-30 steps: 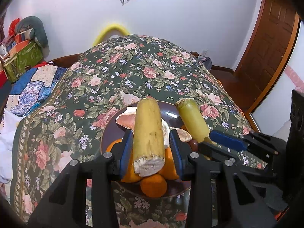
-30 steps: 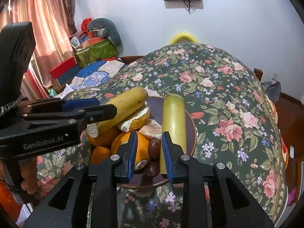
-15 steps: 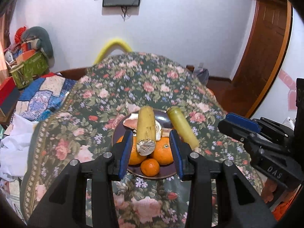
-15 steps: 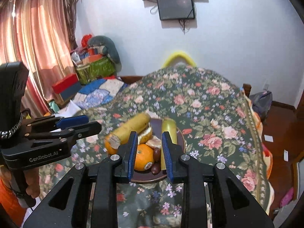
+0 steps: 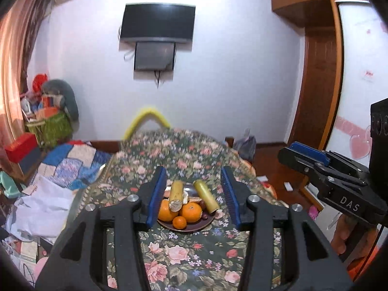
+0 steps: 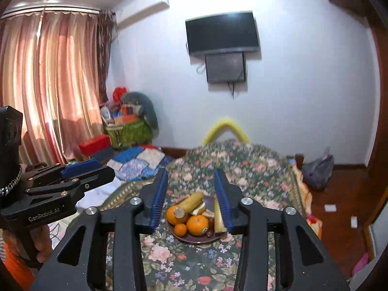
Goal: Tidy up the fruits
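A dark plate (image 5: 184,229) (image 6: 194,241) rests on the floral bedspread (image 5: 194,254). On it lie two banana pieces (image 5: 175,194) (image 5: 206,195), two oranges (image 5: 191,211), a small tangerine (image 5: 179,222) and some dark fruits. My left gripper (image 5: 193,172) hangs above and well back from the plate, its jaws opening with nothing between them. My right gripper (image 6: 191,172) is likewise raised, jaws opening and empty. The right wrist view shows the banana pieces (image 6: 191,202), an orange (image 6: 197,224) and the left gripper (image 6: 97,167); the left wrist view shows the right gripper (image 5: 291,152) from the side.
A patchwork quilt (image 5: 70,162) and loose papers lie left of the bed. A green basket (image 6: 131,133) of clutter stands by the curtain (image 6: 48,84). A television (image 5: 157,24) hangs on the far wall. The wooden door (image 5: 317,84) and the floor are on the right.
Both grippers pulled up and back from the plate, which now looks small and far. The banana pieces stayed on the plate, and both pairs of jaws stand wider.
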### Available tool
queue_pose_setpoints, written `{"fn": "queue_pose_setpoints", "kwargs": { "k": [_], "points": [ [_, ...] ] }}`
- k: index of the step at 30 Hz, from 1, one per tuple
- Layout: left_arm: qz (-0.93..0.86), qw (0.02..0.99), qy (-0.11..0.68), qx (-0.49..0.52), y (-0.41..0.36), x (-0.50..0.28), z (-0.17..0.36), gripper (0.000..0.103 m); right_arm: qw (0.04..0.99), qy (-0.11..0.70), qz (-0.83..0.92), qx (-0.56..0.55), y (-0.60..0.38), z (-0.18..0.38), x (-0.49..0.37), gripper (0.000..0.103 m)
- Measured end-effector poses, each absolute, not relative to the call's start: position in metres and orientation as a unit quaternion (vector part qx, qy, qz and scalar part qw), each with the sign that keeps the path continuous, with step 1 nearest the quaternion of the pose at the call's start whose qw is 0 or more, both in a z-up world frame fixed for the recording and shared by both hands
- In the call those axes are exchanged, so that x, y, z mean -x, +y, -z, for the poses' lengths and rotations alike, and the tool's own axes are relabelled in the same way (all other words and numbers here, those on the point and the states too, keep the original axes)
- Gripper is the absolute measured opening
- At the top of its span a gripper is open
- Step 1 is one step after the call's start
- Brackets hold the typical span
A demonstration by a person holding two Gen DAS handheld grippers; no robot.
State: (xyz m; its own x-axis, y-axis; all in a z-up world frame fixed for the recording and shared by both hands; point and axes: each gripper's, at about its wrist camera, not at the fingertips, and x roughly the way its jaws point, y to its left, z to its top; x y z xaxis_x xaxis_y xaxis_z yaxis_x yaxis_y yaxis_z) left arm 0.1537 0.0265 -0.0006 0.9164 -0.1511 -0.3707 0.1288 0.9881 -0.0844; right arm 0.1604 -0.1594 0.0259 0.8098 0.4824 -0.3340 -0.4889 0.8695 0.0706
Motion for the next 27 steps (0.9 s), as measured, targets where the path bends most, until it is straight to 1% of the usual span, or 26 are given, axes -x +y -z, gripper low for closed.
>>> {"fn": "queue_pose_setpoints", "kwargs": {
  "k": [1,2,5,6,7,8,9,10,12,14,15,16,17,19,27],
  "points": [
    [0.068,0.981,0.179,0.028,0.025,-0.141,-0.004,0.058,0.953,0.163,-0.255,0.007,-0.162,-0.031,-0.149,0.044],
    [0.064,0.984,0.166,0.027,0.024,-0.130,-0.008,0.061,0.954,0.156,-0.256,0.003,-0.164,-0.033,-0.142,0.046],
    [0.065,0.987,0.146,0.027,0.022,-0.106,-0.015,0.062,0.958,0.135,-0.253,-0.007,-0.169,-0.040,-0.122,0.055],
    [0.067,0.987,0.143,0.027,0.022,-0.099,-0.017,0.063,0.960,0.129,-0.249,-0.009,-0.171,-0.042,-0.118,0.061],
    [0.066,0.988,0.140,0.027,0.022,-0.094,-0.019,0.070,0.962,0.122,-0.244,-0.011,-0.172,-0.042,-0.113,0.069],
    [0.062,0.989,0.134,0.026,0.022,-0.089,-0.020,0.077,0.965,0.112,-0.239,-0.013,-0.173,-0.044,-0.107,0.073],
    [0.056,0.990,0.126,0.025,0.022,-0.083,-0.020,0.080,0.966,0.105,-0.236,-0.014,-0.174,-0.044,-0.103,0.080],
    [0.052,0.991,0.121,0.024,0.021,-0.079,-0.021,0.084,0.967,0.100,-0.233,-0.014,-0.174,-0.045,-0.101,0.084],
    [0.056,0.991,0.118,0.021,0.021,-0.074,-0.022,0.086,0.970,0.092,-0.224,-0.014,-0.173,-0.045,-0.096,0.087],
    [0.053,0.991,0.119,0.022,0.021,-0.072,-0.021,0.089,0.972,0.088,-0.218,-0.016,-0.173,-0.044,-0.093,0.094],
    [0.053,0.991,0.120,0.023,0.020,-0.071,-0.020,0.092,0.973,0.085,-0.214,-0.017,-0.174,-0.043,-0.092,0.100],
    [0.051,0.991,0.120,0.024,0.020,-0.069,-0.020,0.098,0.974,0.081,-0.210,-0.018,-0.174,-0.043,-0.091,0.103],
    [0.048,0.992,0.117,0.027,0.021,-0.067,-0.019,0.101,0.976,0.077,-0.204,-0.018,-0.174,-0.042,-0.090,0.103],
    [0.045,0.992,0.115,0.029,0.020,-0.064,-0.019,0.102,0.976,0.077,-0.202,-0.014,-0.173,-0.041,-0.087,0.103],
    [0.044,0.992,0.116,0.028,0.019,-0.061,-0.018,0.103,0.976,0.081,-0.203,-0.012,-0.178,-0.037,-0.079,0.103]
  ]
}}
